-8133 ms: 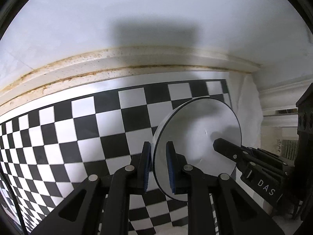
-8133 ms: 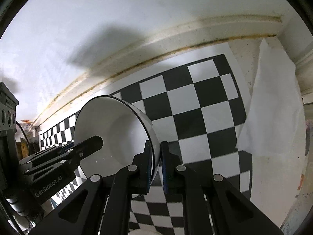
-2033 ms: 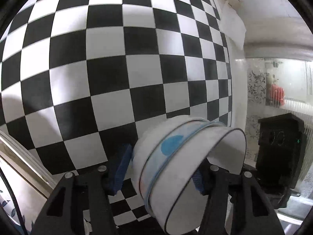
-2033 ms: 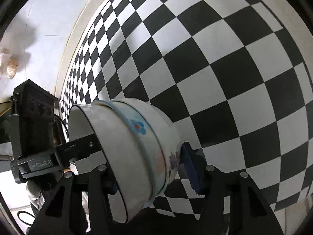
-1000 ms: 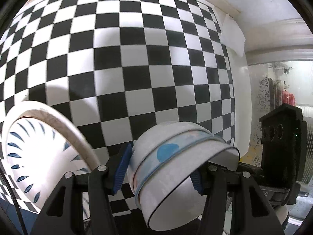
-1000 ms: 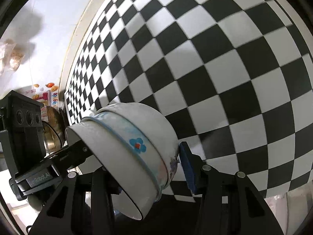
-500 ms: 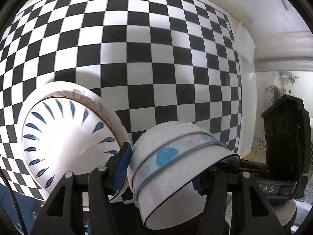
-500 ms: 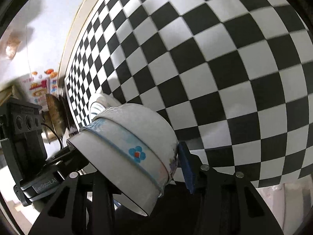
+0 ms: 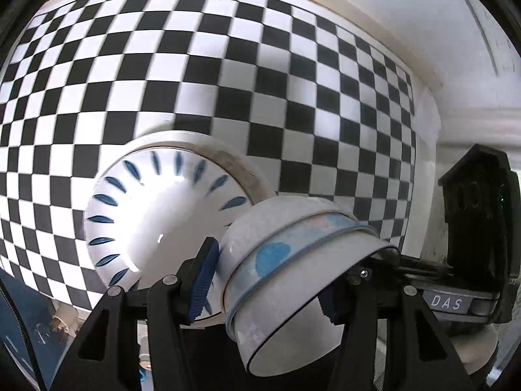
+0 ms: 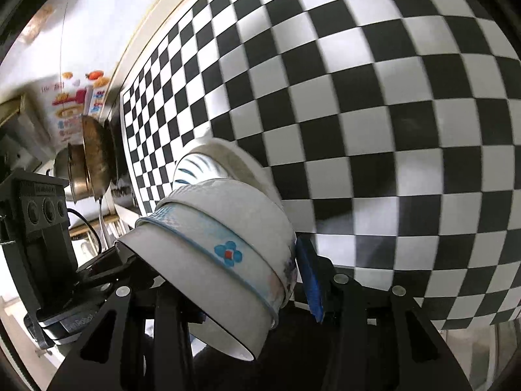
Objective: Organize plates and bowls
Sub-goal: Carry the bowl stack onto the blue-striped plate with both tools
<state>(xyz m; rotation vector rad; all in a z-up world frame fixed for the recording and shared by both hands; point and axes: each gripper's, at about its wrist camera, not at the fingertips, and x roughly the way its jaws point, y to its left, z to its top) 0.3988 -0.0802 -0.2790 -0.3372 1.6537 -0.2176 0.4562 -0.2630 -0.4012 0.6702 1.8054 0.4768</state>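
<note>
Grip: while both tools carry it together, the left hand-held gripper (image 9: 267, 280) has its blue pads on opposite sides of the floral bowl (image 9: 293, 280), and the right hand-held gripper (image 10: 247, 280) clamps the same floral bowl (image 10: 224, 254) from the other side.
Bowl: it is tipped, mouth towards the cameras, foot towards the checkered desk (image 9: 260, 81), clear of the surface.
Pads: on the right tool only the far blue pad (image 10: 309, 280) shows; the near one hides behind the rim.
Next behind: the blue-leaf bowl (image 9: 156, 221) sits upright on the desk, just beyond the carried one, and the same blue-leaf bowl (image 10: 208, 166) peeks over it in the right view.
Far: metal pans (image 10: 91, 163) hang at the desk's edge, well apart.
Step, I'd judge: nesting the floral bowl into the blue-leaf one.
Risk one: two grips on one glazed curve; if the hands drift apart or twist unevenly, it slips out.
Risk two: coming in tilted, its rim could strike the lower bowl's edge and chip or shove it.
</note>
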